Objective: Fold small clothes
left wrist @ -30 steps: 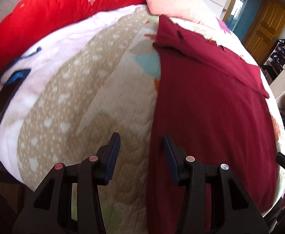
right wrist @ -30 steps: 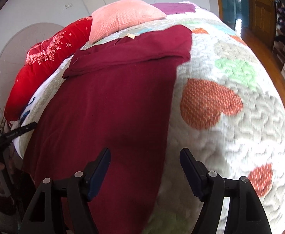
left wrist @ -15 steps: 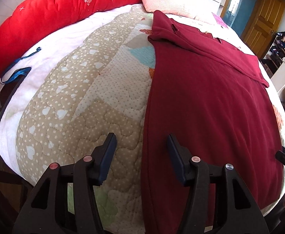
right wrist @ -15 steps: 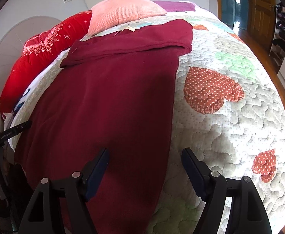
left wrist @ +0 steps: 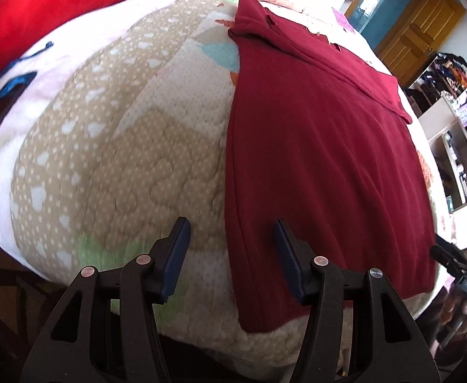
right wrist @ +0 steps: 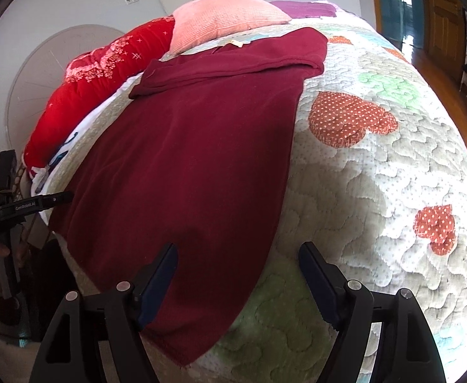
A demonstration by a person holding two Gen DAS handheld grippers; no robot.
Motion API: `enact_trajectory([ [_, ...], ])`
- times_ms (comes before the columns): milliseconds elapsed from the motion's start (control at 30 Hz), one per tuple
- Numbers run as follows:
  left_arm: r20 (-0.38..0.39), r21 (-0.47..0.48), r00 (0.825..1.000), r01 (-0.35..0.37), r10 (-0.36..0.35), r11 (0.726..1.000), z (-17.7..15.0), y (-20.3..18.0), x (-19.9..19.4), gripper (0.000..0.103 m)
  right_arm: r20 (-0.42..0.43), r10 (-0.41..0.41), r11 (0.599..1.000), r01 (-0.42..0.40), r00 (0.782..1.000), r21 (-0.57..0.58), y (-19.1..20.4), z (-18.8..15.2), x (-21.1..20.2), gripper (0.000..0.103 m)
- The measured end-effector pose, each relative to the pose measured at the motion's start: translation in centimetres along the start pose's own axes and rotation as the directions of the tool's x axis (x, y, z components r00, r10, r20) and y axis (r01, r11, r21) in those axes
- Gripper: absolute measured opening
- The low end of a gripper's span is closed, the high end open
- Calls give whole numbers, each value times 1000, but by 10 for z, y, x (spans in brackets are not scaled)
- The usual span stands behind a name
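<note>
1. Left wrist view: the left tool [left wrist: 230, 249] is spread wide and holds nothing. The maroon garment [left wrist: 322, 146] lies flat on the quilted bed [left wrist: 131, 159], with its long axis running away from the tool toward the pillows. The garment's left side edge passes between the two fingers, and the near hem corner [left wrist: 252, 322] hangs over the bed's front edge just below the right finger [left wrist: 286, 258]. Judgement: this tool is the nearer one for the left hem corner

2. Right wrist view: the right tool [right wrist: 238, 274] is likewise spread wide and empty. The same maroon garment [right wrist: 201, 146] extends ahead and to the left; its right hem corner [right wrist: 185, 356] droops over the bed edge between the fingers, nearer the left finger [right wrist: 158, 279]. The far end shows a folded-over band [right wrist: 233, 63] lying across the garment. Judgement: this tool is nearer the right hem corner

3. Count: one maroon garment, two tools, one pink pillow [right wrist: 227, 16], one red cushion [right wrist: 83, 95]
</note>
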State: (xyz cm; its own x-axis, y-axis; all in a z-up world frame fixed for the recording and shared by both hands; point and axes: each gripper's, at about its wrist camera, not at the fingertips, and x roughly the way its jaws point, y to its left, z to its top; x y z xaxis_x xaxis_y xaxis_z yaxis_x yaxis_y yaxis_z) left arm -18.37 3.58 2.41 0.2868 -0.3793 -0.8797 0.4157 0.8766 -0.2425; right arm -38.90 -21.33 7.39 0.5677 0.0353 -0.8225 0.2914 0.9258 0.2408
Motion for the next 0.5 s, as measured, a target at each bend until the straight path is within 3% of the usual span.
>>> enact_trajectory([
  [133, -21, 31, 1000, -7, 8, 999, -8, -5, -2, 56, 8, 64, 998, -64, 998, 11, -3, -6, -5, 78],
  [233, -20, 37, 1000, 6, -6, 999, -14, -10, -1, 70, 15, 117, 993, -118, 993, 19, -6, -13, -7, 78],
  [333, -19, 67, 1000, -20, 21, 998, -14, -18, 3, 78, 27, 168, 985, -168, 985, 30, -8, -19, -7, 79],
  [500, -25, 80, 999, -33, 35, 996, -11, -23, 8, 79, 8, 274, 962, -274, 962, 23, -6, -22, -6, 80],
])
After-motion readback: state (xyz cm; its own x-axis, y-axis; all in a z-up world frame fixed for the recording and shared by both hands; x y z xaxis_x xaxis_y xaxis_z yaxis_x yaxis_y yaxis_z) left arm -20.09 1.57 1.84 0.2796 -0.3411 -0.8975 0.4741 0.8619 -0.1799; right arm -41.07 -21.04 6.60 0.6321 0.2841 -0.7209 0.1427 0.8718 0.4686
